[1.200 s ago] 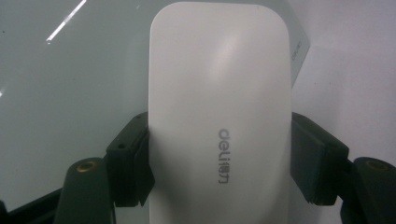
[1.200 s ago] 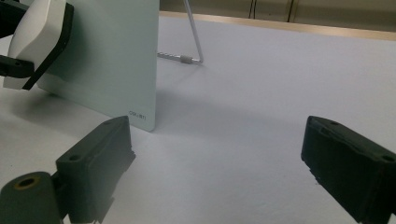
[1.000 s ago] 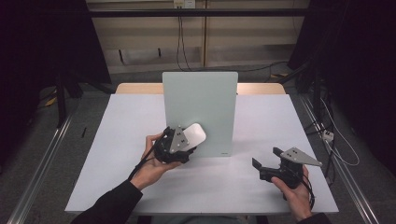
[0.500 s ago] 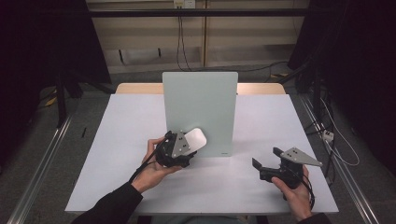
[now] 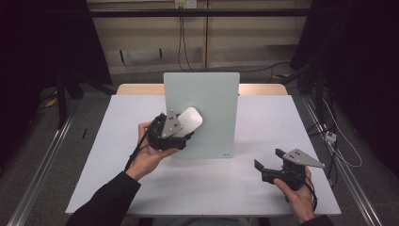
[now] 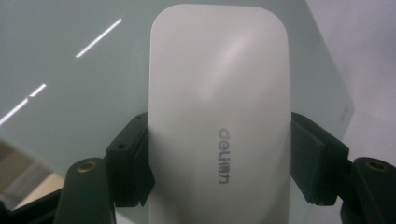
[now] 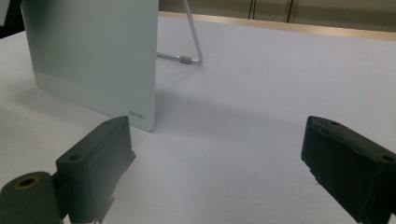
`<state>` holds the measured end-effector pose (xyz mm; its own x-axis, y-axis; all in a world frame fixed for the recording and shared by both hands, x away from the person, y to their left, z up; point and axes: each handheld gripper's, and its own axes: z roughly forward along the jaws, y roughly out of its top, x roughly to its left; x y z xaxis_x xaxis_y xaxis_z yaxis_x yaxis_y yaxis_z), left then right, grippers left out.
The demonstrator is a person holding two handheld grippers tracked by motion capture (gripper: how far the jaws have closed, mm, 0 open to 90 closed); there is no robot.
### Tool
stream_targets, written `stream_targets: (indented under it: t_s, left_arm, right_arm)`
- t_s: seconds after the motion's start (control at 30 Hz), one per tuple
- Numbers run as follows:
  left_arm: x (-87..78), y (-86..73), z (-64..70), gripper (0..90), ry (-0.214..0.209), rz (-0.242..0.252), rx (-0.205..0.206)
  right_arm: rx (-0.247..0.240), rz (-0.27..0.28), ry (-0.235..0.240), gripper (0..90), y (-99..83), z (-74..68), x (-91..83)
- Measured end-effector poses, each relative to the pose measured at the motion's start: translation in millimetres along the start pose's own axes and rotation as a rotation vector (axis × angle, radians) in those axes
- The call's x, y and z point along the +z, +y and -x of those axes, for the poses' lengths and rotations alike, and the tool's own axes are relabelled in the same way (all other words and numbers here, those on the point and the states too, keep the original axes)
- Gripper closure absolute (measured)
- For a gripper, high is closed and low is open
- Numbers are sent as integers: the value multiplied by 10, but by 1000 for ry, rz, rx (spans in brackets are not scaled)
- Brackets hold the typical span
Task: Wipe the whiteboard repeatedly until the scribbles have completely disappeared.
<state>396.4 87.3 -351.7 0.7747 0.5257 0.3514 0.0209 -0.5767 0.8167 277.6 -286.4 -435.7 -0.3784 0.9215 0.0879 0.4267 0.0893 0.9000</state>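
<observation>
White eraser (image 5: 189, 121) pinched across its width by left gripper (image 5: 175, 133), long axis pointing up-right against the upright glass board (image 5: 209, 94), right gripper (image 5: 268, 164) jaws spread above table (image 5: 197, 183)

White table (image 5: 117, 155), upright glass board (image 5: 211, 101)

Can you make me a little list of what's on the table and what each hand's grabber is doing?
Table: white tabletop
Board: pale green glass board, standing upright on a thin metal wire stand
Held thing: white rounded plastic eraser block, printed "deli"
Left gripper: fingers shut on the block, in front of the board
Right gripper: fingers open, empty, low over the table
</observation>
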Motion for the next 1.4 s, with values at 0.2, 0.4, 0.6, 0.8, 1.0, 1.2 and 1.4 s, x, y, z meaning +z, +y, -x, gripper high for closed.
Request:
stream_targets:
  t_s: [0.2,0.4,0.6,0.8,1.0,1.2,1.4]
  left_arm:
    - [-89,165,-212,311,47,29,-8]
    - [-114,246,-293,311,83,69,-41]
    - [-103,240,-270,311,78,64,-36]
    - [-43,155,-147,311,40,44,-22]
    - [19,81,-22,312,-5,21,-20]
    - [11,40,5,312,-22,21,-46]
    - [-55,10,7,311,-34,16,-67]
  right_arm:
    - [3,-2,3,86,1,-8,6]
    - [4,-2,1,86,1,-5,7]
    - [2,-3,5,86,0,-4,10]
    - [0,-3,3,86,0,-6,9]
    - [0,-3,2,86,0,-8,10]
    - [1,-3,2,86,0,-8,9]
    - [0,-2,2,86,-1,-7,7]
